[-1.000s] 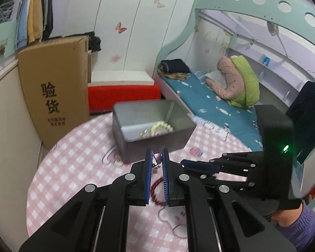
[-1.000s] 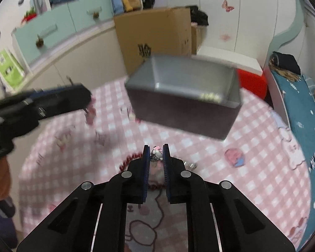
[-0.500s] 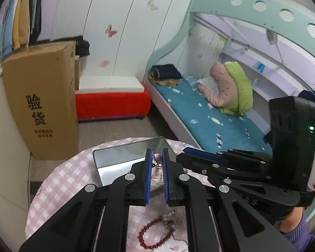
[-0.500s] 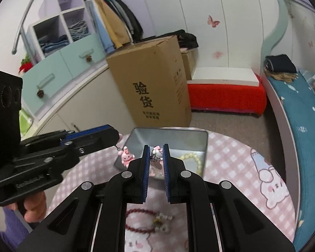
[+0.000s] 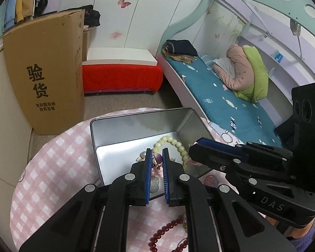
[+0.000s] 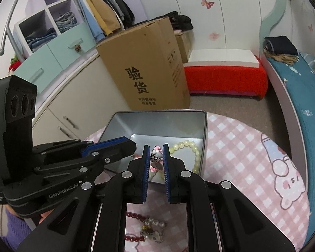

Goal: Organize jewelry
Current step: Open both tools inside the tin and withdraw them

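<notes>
A grey metal tin stands open on the pink checked table and holds a pale green bead bracelet. My left gripper hangs over the tin's near edge, shut on a small pink charm earring. My right gripper hangs over the tin too, shut on a matching pink and white charm earring. Each gripper shows in the other's view, left and right. A dark red bead bracelet with a pearl charm lies on the table under the grippers.
A tall cardboard box stands on the floor behind the table. A red bench and a bed lie beyond. Cabinets stand at the left. The table edge curves close to the tin.
Both grippers rose from the table with the earrings and moved forward, and now hang over the open tin. The red bracelet stayed on the table.
</notes>
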Demonstrator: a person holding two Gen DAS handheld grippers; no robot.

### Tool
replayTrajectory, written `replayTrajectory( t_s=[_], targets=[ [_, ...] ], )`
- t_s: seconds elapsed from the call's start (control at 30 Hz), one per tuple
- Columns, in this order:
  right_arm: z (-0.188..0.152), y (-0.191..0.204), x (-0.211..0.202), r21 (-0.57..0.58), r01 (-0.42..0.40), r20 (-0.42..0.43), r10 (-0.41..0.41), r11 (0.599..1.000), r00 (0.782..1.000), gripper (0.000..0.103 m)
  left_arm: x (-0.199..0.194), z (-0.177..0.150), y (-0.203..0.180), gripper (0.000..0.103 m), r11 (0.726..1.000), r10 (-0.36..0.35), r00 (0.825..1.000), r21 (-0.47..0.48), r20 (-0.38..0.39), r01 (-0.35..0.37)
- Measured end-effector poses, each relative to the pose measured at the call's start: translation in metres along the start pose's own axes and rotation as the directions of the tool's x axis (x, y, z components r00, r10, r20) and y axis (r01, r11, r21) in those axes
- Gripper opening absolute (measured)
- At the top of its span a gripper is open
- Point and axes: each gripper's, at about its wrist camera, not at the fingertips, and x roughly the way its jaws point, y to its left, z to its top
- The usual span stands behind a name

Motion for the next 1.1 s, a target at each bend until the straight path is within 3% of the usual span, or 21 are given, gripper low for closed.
replayTrajectory(
  t_s=[0.3,0.4,0.8,0.83,0.9,1.0,1.1],
  targets=[
    [-0.005,-0.002,0.006,0.012,-0.005,-0.014,0.006,1.0,1.0,0.013,0.001,-0.004,-0.001,0.009,1.0,-0.002,1.0,-0.012,-0.017,0.002],
    [-0.005,-0.004,0.004,0.015,-0.008,-0.012,0.008,1.0,1.0,0.013,-0.001,-0.003,0.0,0.022,1.0,0.001,1.0,-0.018,-0.017,-0.001],
    [-0.007,-0.004,-0.01,0.029,-0.021,0.007,0.021,0.999,1.0,0.015,-0.023,-0.005,-0.004,0.023,1.0,0.008,1.0,-0.028,0.028,-0.007],
    [-0.008,-0.003,-0.014,0.03,-0.02,0.013,0.019,0.999,1.0,0.015,-0.026,-0.006,-0.005,0.027,1.0,0.008,0.999,-0.028,0.033,-0.007],
    [-0.009,-0.002,-0.021,0.032,-0.018,0.024,0.017,0.999,1.0,0.022,-0.035,-0.007,-0.007,0.039,0.999,0.012,0.998,-0.032,0.054,-0.01],
    [-0.013,0.0,-0.038,0.027,-0.006,0.057,0.005,1.0,0.998,0.039,-0.05,-0.012,-0.01,0.04,1.0,0.012,0.996,-0.028,0.085,-0.009],
    [-0.019,0.004,-0.056,0.008,0.01,0.079,-0.01,1.0,0.997,0.039,-0.064,-0.021,-0.015,0.04,1.0,0.025,0.994,-0.003,0.107,-0.025]
  ],
)
